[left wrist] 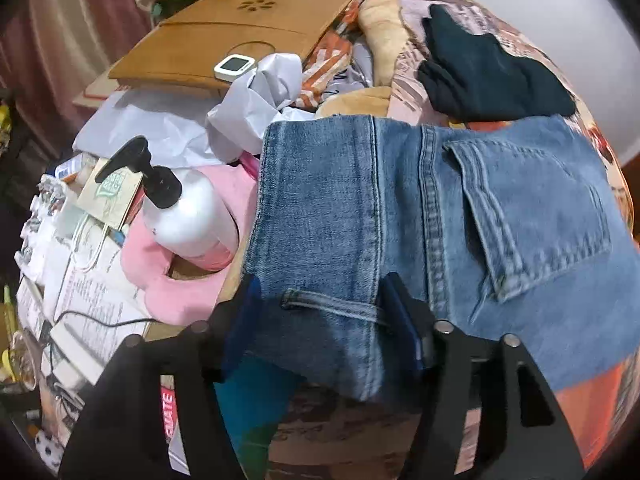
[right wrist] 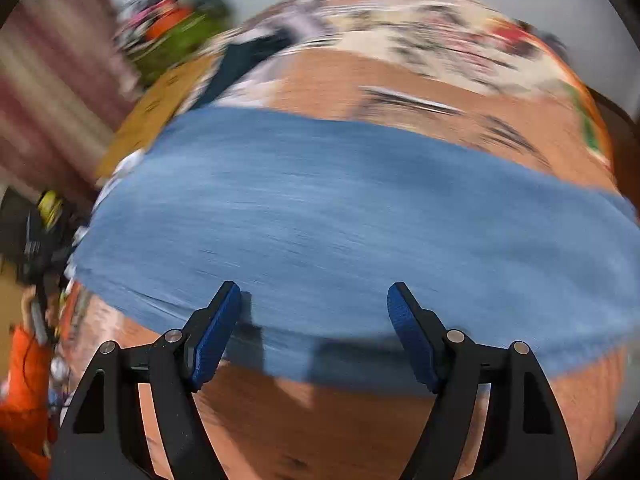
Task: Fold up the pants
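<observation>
Blue jeans (left wrist: 400, 220) lie folded on a patterned blanket (left wrist: 340, 424), back pocket up at the right. My left gripper (left wrist: 324, 320) stands open at their near left corner. The corner with a belt loop (left wrist: 328, 304) lies loose between the two blue pads (left wrist: 404, 320), and neither pad presses on it. In the blurred right wrist view the jeans (right wrist: 340, 220) show as a wide blue band. My right gripper (right wrist: 314, 300) hangs open over their near edge, with nothing held between its fingers.
Left of the jeans are a white pump bottle (left wrist: 188, 212) on a pink cloth (left wrist: 180, 296), papers (left wrist: 88, 280) and a cable. Behind lie crumpled white paper (left wrist: 256, 108), a wooden lap tray (left wrist: 240, 36) with a small white device (left wrist: 234, 66), and a dark garment (left wrist: 492, 80).
</observation>
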Demonstrator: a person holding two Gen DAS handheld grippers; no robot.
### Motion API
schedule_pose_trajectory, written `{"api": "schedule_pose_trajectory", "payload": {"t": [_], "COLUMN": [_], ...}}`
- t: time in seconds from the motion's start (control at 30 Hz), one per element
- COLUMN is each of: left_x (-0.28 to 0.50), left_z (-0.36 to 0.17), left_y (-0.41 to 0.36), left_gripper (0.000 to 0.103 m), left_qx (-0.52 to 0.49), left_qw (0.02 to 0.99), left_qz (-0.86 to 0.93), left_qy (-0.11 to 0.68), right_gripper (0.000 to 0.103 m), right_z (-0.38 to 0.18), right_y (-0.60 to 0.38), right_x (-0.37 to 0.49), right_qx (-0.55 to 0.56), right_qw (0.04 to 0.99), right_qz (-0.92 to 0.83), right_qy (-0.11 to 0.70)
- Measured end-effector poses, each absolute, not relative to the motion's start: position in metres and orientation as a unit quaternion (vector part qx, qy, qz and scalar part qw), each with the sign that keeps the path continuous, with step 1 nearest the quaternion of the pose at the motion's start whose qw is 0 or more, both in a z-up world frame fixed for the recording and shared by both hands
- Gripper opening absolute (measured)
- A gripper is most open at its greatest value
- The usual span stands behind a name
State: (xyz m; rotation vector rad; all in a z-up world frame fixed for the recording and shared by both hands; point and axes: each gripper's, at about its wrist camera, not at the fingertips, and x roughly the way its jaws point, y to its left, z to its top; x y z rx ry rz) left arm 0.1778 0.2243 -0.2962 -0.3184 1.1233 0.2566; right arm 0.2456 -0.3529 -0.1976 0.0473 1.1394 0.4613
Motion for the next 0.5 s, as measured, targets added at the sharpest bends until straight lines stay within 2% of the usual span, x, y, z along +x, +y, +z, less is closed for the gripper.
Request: {"api": "schedule_pose_trajectory", "payload": {"t": [0.03, 0.27, 0.4, 0.5], "left_x": [0.175, 0.176, 0.174, 0.177], "left_z": [-0.295, -0.275, -0.259, -0.242], "left_y": [0.224, 0.214, 0.19, 0.17], "left_gripper": [0.074, 0.074, 0.073, 0.073], "left_qx": [-0.141, -0.115, -0.052, -0.045], "left_qw": [0.828, 0.815, 0.823, 0.832], "left_qz": [0.129, 0.128, 0.135, 0.125], "left_qy": [0.527, 0.554, 0.55, 0.538], "right_gripper": [0.073, 0.073, 0.073, 0.073], "right_z": [-0.195, -0.187, -0.193, -0.208], "right_y": [-0.371, -0.505, -0.553, -0.579], "right_x": [0.243, 0.232, 0.24, 0.255], "right_qx": [0.044, 0.138, 0.18, 0.235], "right_qw": [0.822, 0.854, 0.856, 0.845], "right_qz": [0.199, 0.053, 0.008, 0.002], "right_qy": [0.532, 0.498, 0.485, 0.481]}}
